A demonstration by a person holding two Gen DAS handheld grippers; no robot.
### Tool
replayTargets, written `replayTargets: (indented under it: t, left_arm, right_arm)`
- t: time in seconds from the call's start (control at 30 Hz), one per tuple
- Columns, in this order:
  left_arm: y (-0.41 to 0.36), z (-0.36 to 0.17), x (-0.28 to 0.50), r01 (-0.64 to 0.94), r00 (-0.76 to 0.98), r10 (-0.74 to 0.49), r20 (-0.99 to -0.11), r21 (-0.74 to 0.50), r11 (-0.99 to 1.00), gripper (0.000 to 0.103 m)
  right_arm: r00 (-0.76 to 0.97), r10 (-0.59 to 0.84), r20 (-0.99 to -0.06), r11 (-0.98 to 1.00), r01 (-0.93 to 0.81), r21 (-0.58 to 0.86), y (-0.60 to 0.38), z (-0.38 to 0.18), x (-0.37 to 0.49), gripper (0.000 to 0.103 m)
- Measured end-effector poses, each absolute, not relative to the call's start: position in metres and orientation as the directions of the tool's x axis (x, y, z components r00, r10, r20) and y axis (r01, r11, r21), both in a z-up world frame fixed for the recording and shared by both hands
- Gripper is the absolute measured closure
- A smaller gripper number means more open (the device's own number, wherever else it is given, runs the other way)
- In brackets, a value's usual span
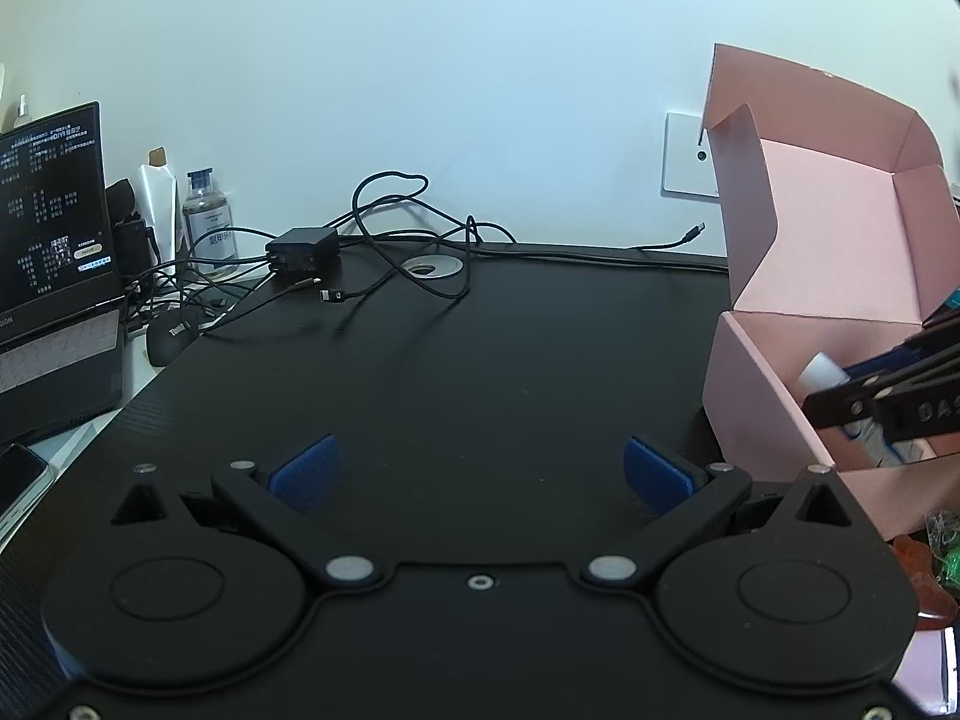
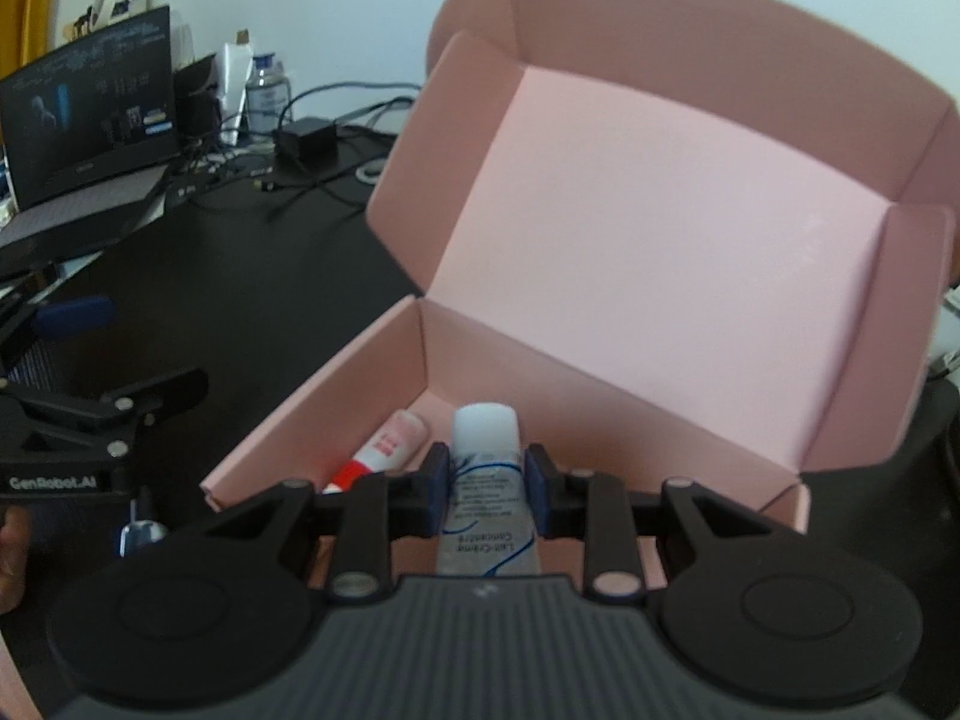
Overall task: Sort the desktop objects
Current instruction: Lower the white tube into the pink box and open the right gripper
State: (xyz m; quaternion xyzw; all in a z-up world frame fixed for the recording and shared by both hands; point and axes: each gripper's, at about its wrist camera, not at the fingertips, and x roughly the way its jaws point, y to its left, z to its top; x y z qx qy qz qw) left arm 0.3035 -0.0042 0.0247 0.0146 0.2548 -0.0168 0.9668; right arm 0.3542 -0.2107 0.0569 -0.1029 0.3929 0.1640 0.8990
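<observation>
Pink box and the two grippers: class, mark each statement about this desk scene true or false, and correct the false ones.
1. The right gripper is shut on a white tube. True.
2. The pink box has its lid closed. False: the lid stands open.
3. The left gripper holds a cable. False: it is open, with nothing between its blue pads.
4. A red-and-white tube lies inside the box. True.
5. The laptop screen is lit. True.
</observation>
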Motion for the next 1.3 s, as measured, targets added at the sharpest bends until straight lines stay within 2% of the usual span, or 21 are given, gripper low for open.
replayTargets:
  t: [0.4,1.07,1.13,1.2,1.3]
  left_arm:
    - [-0.004,0.024,0.304,0.065,0.868,-0.045,-0.495,0.025,0.998,0.000]
    - [-0.006,0.024,0.304,0.061,0.869,-0.038,-0.494,0.030,0.998,0.000]
    - [-0.006,0.024,0.304,0.061,0.869,-0.038,-0.493,0.030,0.998,0.000]
    - [-0.006,0.024,0.304,0.061,0.869,-0.038,-0.494,0.030,0.998,0.000]
    - [-0.006,0.024,0.304,0.061,0.869,-0.038,-0.494,0.030,0.998,0.000]
  right_arm:
    - [0.610,0.204,-0.766,0.931,-0.362,-0.041,-0.202,0.044,0.365,0.077]
    - [0.615,0.230,-0.754,0.941,-0.338,0.011,-0.210,0.044,0.365,0.075]
    - [0.621,0.245,-0.744,0.939,-0.342,0.023,-0.211,0.046,0.364,0.071]
    - [0.642,0.246,-0.726,0.942,-0.335,0.023,-0.212,0.049,0.361,0.047]
    - [0.680,0.267,-0.683,0.940,-0.339,0.030,-0.216,0.057,0.355,0.035]
